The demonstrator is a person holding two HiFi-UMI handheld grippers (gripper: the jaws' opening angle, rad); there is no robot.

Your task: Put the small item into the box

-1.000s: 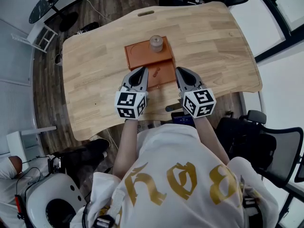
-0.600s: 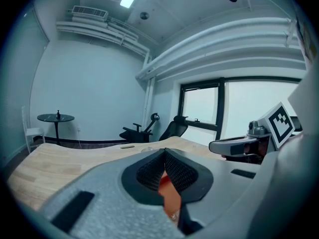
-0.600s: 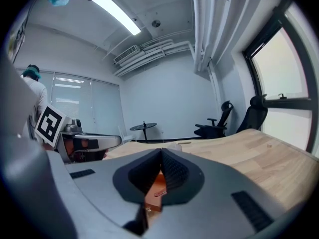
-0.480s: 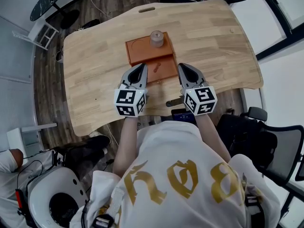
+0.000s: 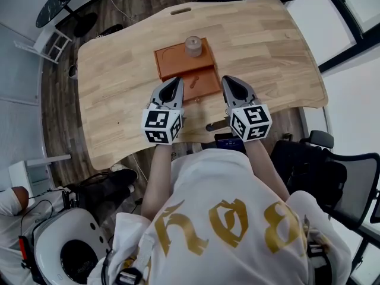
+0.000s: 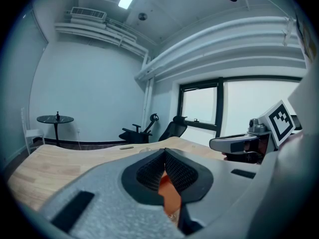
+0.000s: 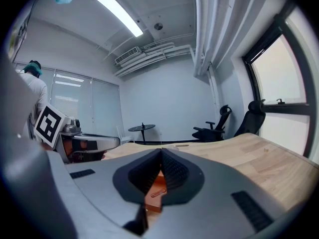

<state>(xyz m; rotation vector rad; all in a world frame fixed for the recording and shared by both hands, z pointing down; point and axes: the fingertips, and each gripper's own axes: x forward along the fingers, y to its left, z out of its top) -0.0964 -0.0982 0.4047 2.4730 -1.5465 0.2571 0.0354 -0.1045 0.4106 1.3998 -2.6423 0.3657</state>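
An orange-brown flat box (image 5: 178, 61) lies at the table's middle, its nearer half (image 5: 205, 86) a lower tray. A small elongated item (image 5: 194, 82) rests on that nearer half; in the right gripper view the item (image 7: 158, 193) shows through the jaw gap. A round greyish jar (image 5: 193, 45) stands at the box's far edge. My left gripper (image 5: 177, 82) is just left of the tray, shut and holding nothing. My right gripper (image 5: 228, 79) is just right of it, also shut and holding nothing. The jaws meet in the left gripper (image 6: 164, 153) view and the right gripper (image 7: 160, 152) view.
The wooden table (image 5: 119, 82) has a curved front edge close to the person's body. A dark handle-like object (image 5: 217, 125) sits at that edge. Office chairs (image 5: 332, 171) stand at the right; a white stool (image 5: 50, 43) and a black round table (image 5: 59, 2) are at the far left.
Both grippers have edged slightly forward along the sides of the box's near half. Their jaws stay shut.
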